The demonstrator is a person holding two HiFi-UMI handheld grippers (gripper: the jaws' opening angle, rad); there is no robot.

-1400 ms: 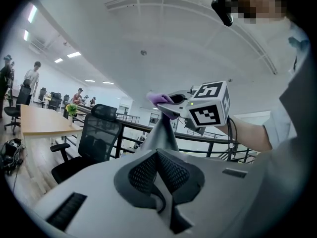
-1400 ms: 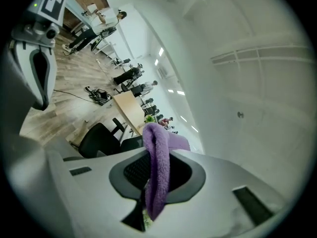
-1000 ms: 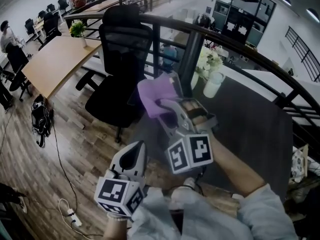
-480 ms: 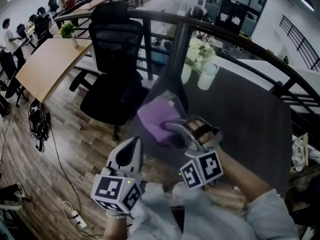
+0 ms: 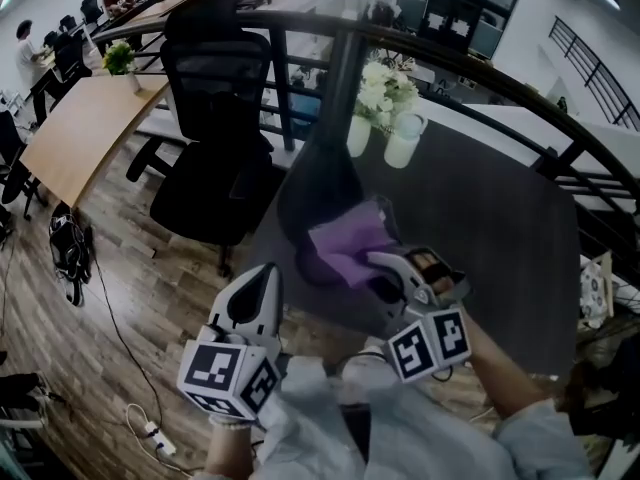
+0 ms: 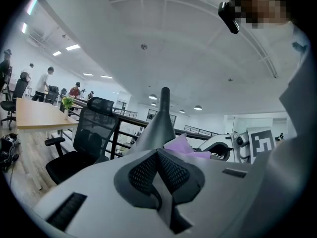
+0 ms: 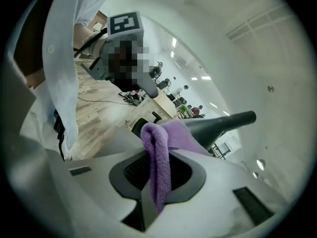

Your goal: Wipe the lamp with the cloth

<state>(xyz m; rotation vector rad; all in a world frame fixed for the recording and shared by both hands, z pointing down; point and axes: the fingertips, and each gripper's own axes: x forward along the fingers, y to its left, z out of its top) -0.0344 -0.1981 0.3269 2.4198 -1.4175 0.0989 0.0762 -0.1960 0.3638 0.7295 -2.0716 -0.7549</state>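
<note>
Head view first: we see the lamp (image 5: 322, 183) on the dark table (image 5: 500, 228). Its wide flared bottom is nearest us and its thin stem runs up-frame, away from us. The purple cloth (image 5: 348, 251) sits against that wide lower part, pinched in the right gripper (image 5: 385, 268). The left gripper (image 5: 258, 293) is off the table edge, over the floor.

Left gripper view: jaws pressed together, nothing in them. The lamp (image 6: 157, 128) rises straight up ahead, narrowing to the top, with the cloth (image 6: 181, 145) at its right.

Right gripper view: jaws clamped on a fold of cloth (image 7: 157, 162). Here the lamp (image 7: 218, 125) slants to the upper right, narrow end farthest.
</note>
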